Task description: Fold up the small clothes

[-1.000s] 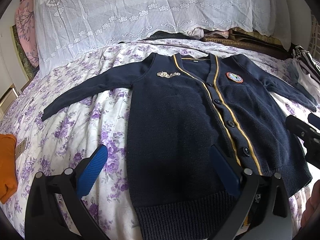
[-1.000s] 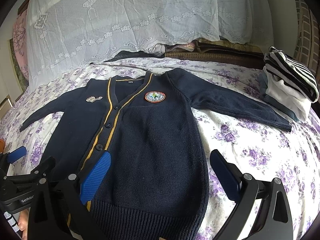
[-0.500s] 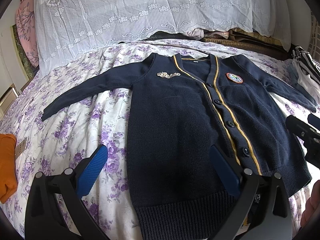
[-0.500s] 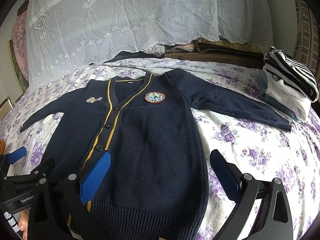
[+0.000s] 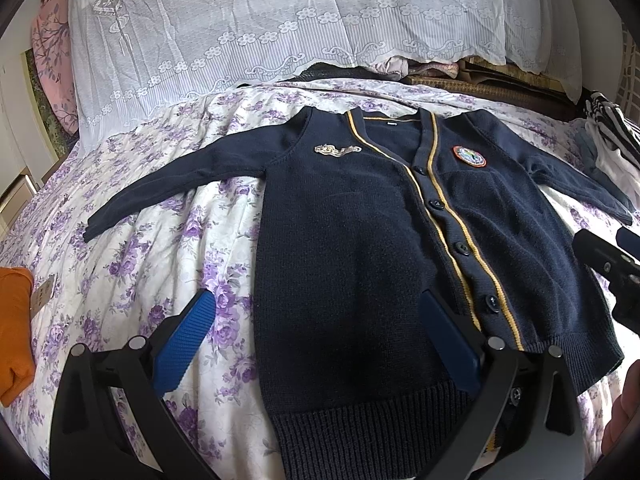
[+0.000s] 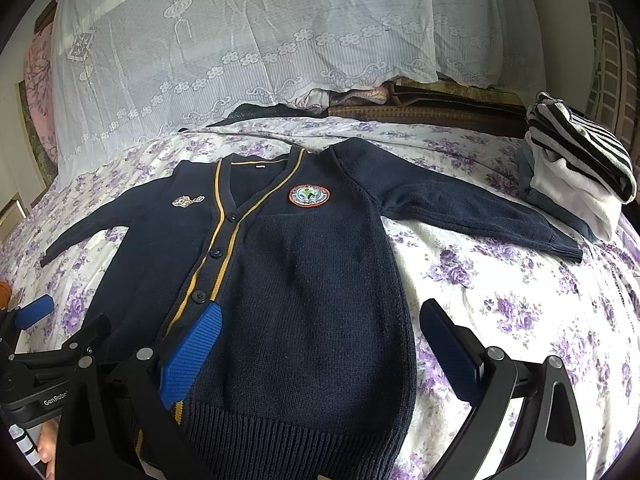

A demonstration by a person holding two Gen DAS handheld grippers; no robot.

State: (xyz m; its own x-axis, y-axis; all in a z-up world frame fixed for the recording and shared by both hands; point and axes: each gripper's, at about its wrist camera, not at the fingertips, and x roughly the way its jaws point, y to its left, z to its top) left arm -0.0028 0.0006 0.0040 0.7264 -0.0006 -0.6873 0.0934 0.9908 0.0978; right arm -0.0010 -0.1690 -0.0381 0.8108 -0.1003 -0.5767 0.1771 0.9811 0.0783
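Observation:
A small navy cardigan (image 5: 352, 248) (image 6: 304, 280) with yellow trim, buttons and a round chest badge (image 6: 309, 196) lies flat and face up on the floral bedspread (image 5: 132, 264), both sleeves spread out to the sides. My left gripper (image 5: 316, 320) is open just above the hem's left part, one blue pad over the bedspread and the other over the cardigan. Over the hem's right part my right gripper (image 6: 320, 336) stands open too, its left pad above the button band, its right pad above the bedspread (image 6: 520, 304). Nothing is held.
A stack of folded clothes (image 6: 580, 168), striped on top, sits at the bed's far right. An orange cloth (image 5: 14, 324) lies at the left edge. A white lace cover (image 5: 280, 24) drapes the pile behind the bed. A hand (image 5: 624, 408) shows at the lower right.

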